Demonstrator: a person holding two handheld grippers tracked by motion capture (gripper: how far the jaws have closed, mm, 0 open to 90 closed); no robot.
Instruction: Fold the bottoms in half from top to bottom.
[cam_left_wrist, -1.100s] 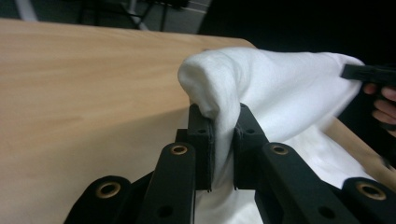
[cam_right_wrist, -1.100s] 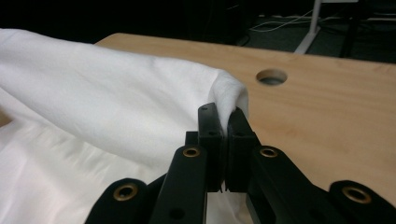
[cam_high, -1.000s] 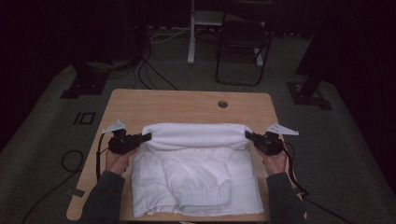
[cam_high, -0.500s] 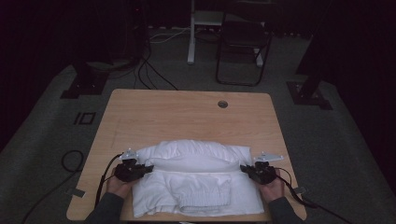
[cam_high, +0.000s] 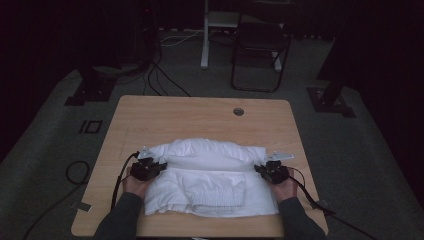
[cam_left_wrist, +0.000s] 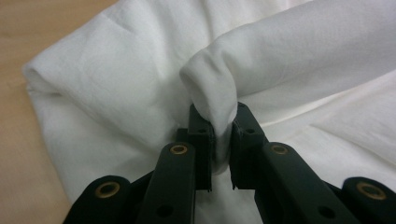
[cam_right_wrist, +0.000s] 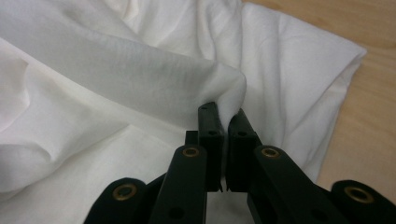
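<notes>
The white garment (cam_high: 212, 180) lies at the lower centre of the frame on the bench (cam_high: 200, 115), its far edge being folded toward the near hem. To do this well, lower both ends evenly and align edges before letting go. The left gripper (cam_high: 159, 166) and right gripper (cam_high: 260, 169) each have jaws clenched on a fold of fabric.
</notes>
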